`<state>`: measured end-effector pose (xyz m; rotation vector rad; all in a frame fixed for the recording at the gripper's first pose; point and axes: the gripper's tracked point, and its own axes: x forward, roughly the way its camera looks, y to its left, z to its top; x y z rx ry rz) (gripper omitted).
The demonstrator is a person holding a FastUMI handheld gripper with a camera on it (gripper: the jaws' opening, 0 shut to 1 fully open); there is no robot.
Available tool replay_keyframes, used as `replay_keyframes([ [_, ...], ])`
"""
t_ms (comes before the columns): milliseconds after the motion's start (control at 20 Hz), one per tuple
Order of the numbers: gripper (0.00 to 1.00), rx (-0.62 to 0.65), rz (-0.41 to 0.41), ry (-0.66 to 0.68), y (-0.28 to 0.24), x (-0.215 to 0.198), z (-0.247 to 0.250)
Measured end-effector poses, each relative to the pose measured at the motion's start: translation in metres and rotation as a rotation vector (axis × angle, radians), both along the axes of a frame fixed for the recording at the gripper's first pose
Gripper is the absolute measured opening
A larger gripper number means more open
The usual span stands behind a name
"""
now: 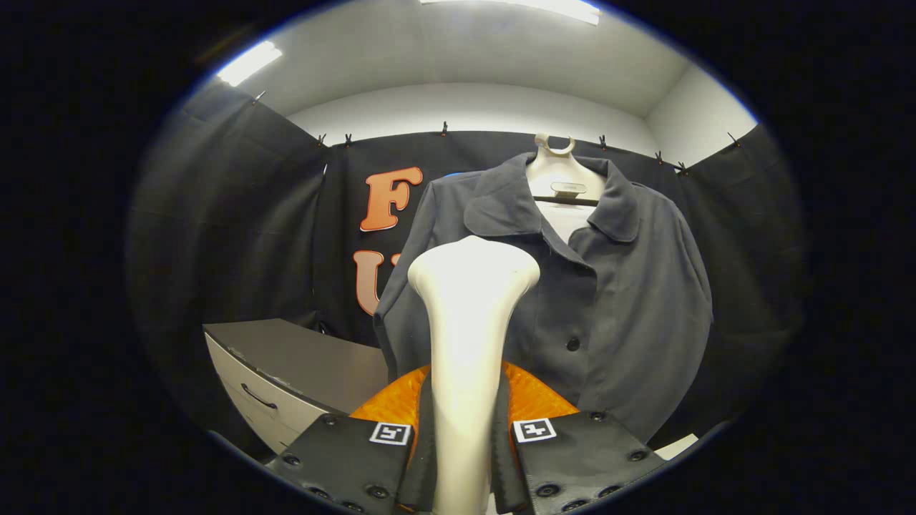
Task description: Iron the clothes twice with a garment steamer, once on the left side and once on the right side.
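Gripper point(464, 436) clamped on the upright steamer point(469, 343), head just ahead of the hanging shirt point(615, 286), on its left front.

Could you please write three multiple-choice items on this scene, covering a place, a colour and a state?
1. Where does the white, smooth plastic garment steamer sit?
A. between the gripper's fingers
B. on the grey cabinet
C. on the hanger

2. What colour is the buttoned, collared jacket?
A. red
B. dark grey
C. yellow

3. How is the gripper?
A. open, holding nothing
B. shut on the jacket
C. shut on the steamer

Answers: 1 A, its handle rises between both fingers; 2 B, the hanging cloth is dark grey; 3 C, both fingers press the handle.
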<state>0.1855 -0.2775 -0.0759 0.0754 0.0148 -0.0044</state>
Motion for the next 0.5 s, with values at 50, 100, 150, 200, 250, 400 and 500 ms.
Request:
replay_keyframes([
  [50,0.38,-0.004,0.008,0.008,0.000,0.006,-0.003],
  [100,0.38,-0.006,0.014,0.013,0.001,0.012,-0.004],
  [150,0.38,-0.005,0.018,0.016,0.002,0.017,-0.004],
  [200,0.38,0.002,0.023,0.019,0.003,0.021,-0.004],
  [250,0.38,0.010,0.027,0.020,0.004,0.024,-0.003],
  [400,0.38,0.021,0.031,0.035,0.003,0.033,-0.008],
  [500,0.38,0.027,0.031,0.035,0.002,0.034,-0.010],
])
